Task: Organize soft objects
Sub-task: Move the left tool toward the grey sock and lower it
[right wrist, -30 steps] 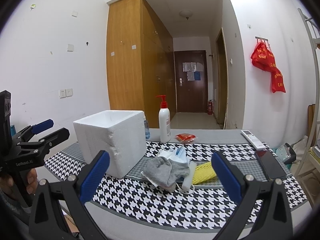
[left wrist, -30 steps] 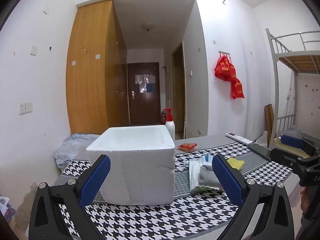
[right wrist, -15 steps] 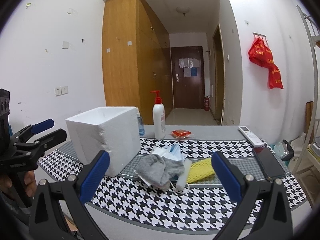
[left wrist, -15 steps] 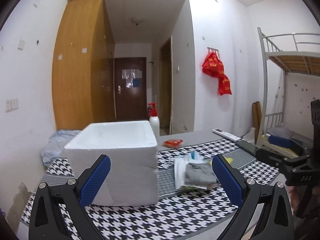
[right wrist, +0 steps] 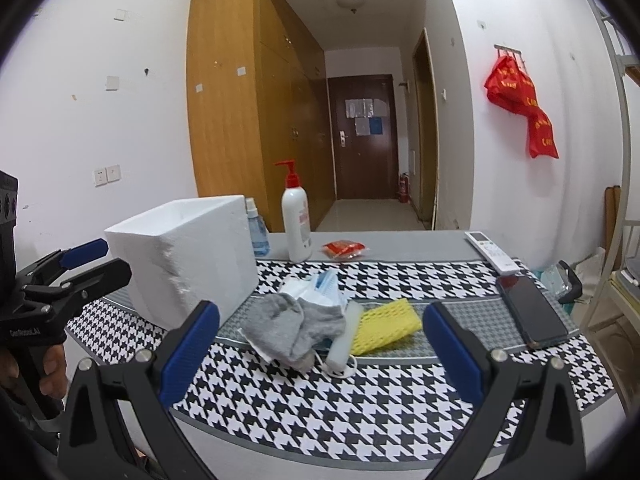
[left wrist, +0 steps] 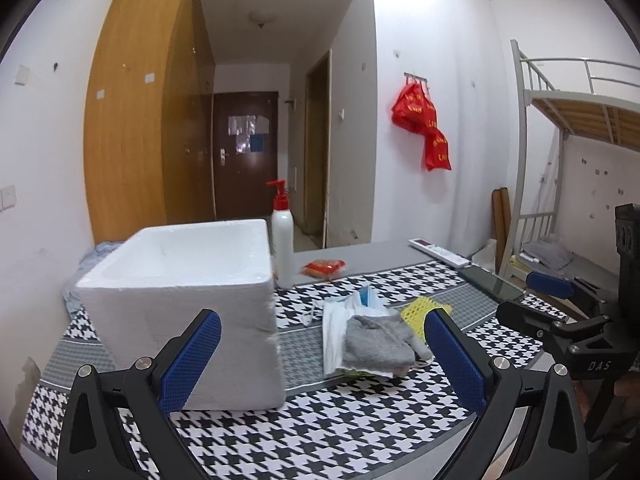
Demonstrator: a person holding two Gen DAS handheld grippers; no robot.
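Both claws, left claw (left wrist: 320, 356) and right claw (right wrist: 320, 344), gape empty; the crumpled grey fabric sock (right wrist: 296, 328) lies just ahead of the right claw, best pinched at its bunched middle before the white foam box (right wrist: 188, 252) ahead-left.

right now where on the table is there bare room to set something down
Bare cloth along the near edge, in front of the grey sock and yellow sponge. Crowded: the middle pile, and between foam box and pump bottle.
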